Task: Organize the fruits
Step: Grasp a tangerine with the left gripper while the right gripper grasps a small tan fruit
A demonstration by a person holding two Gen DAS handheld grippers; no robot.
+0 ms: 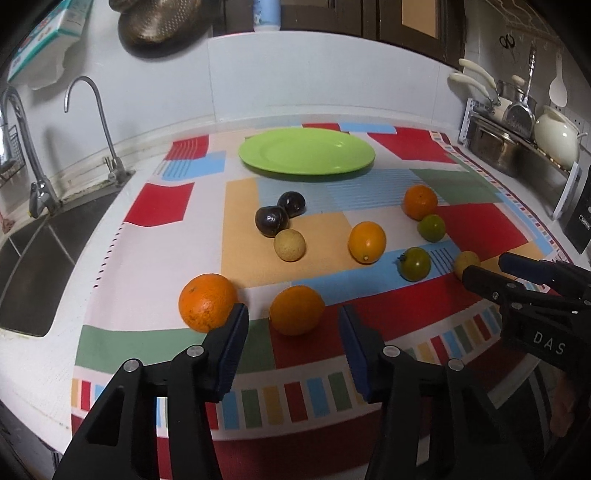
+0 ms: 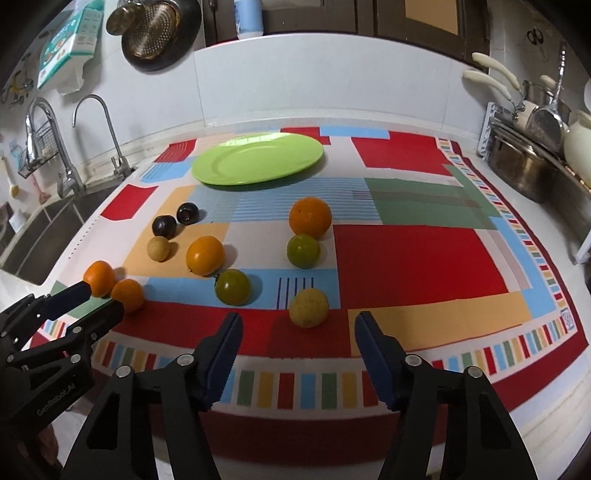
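Note:
An empty green plate (image 1: 306, 153) (image 2: 258, 158) sits at the back of the patterned mat. Several fruits lie loose in front of it: oranges (image 1: 207, 302) (image 1: 296, 310) (image 2: 309, 216), two dark plums (image 1: 271, 220) (image 2: 164, 225), green fruits (image 1: 415, 263) (image 2: 232, 287) (image 2: 303, 250), and a yellow lemon (image 2: 308, 307). My left gripper (image 1: 293, 315) is open, its fingers either side of the near orange. My right gripper (image 2: 297, 321) is open, just in front of the lemon. Each gripper also shows in the other's view (image 1: 487, 267) (image 2: 96, 299).
A steel sink (image 1: 33, 266) with two taps (image 1: 107, 122) lies left of the mat. A dish rack with pots and utensils (image 2: 532, 147) stands at the right. A colander (image 2: 155, 29) hangs on the back wall. The counter's front edge is close below the grippers.

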